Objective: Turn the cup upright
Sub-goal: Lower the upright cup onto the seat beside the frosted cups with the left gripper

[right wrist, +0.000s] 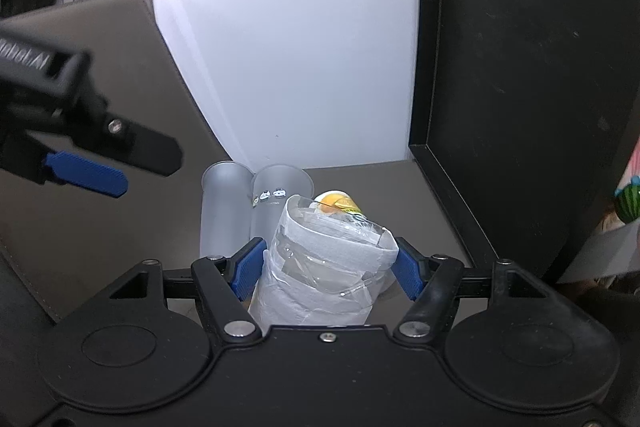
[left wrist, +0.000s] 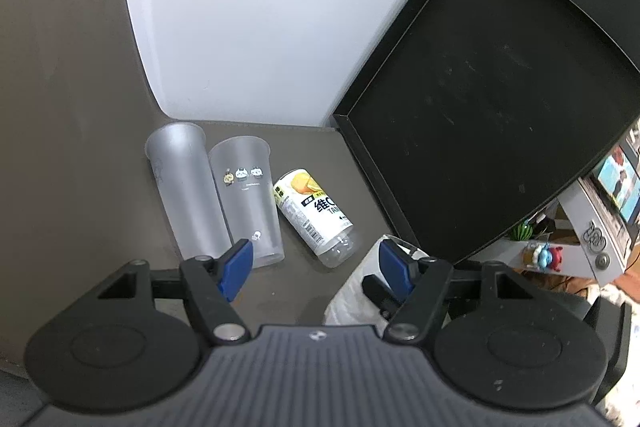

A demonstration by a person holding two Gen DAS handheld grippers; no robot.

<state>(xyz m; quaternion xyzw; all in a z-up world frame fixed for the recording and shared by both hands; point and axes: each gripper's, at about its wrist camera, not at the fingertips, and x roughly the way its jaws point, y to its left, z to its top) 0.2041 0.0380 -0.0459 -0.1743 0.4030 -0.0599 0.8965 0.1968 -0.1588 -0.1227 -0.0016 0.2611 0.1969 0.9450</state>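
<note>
A clear cup wrapped in white tape [right wrist: 326, 263] stands between the blue pads of my right gripper [right wrist: 328, 267], which is closed around its sides, rim facing away and up. In the left wrist view the same taped cup [left wrist: 352, 291] shows only partly behind the right pad. My left gripper [left wrist: 316, 263] is open and empty, hovering above the grey table; it appears at the left of the right wrist view [right wrist: 86, 175].
Two frosted tall cups [left wrist: 188, 191] [left wrist: 248, 199] stand side by side at the back, one with cartoon cat prints. A yellow-labelled drink bottle [left wrist: 312, 215] stands beside them. A black tray [left wrist: 492, 99] leans at the right. A white wall [left wrist: 260, 7] lies behind.
</note>
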